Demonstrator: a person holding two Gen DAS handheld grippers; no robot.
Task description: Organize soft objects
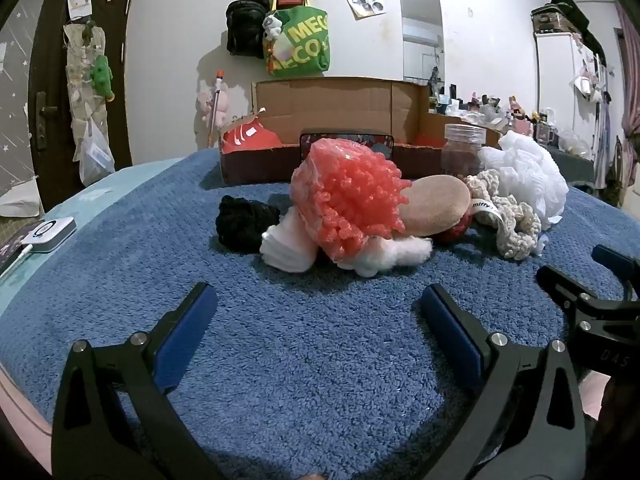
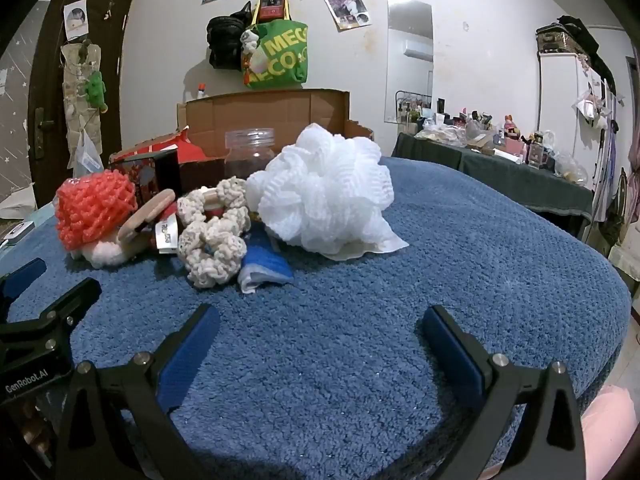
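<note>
A heap of soft things lies on the blue towel [image 1: 280, 340]. It holds a coral foam net [image 1: 348, 196], a black scrunchie [image 1: 244, 222], white cotton pads [image 1: 286, 246], a tan round sponge [image 1: 434, 210], a cream crochet scrunchie [image 2: 212, 236], a white mesh bath puff [image 2: 324, 196] and a blue cloth [image 2: 266, 270]. My left gripper [image 1: 318, 296] is open and empty, short of the coral net. My right gripper [image 2: 320, 320] is open and empty, short of the blue cloth and puff. The right gripper also shows at the right edge of the left wrist view [image 1: 600, 276].
An open cardboard box [image 1: 340, 120] stands behind the heap with a red item inside. A clear plastic jar [image 2: 250, 154] and a dark patterned box [image 2: 146, 174] stand before it. A white device [image 1: 50, 234] lies at the left. A cluttered table [image 2: 500, 152] is far right.
</note>
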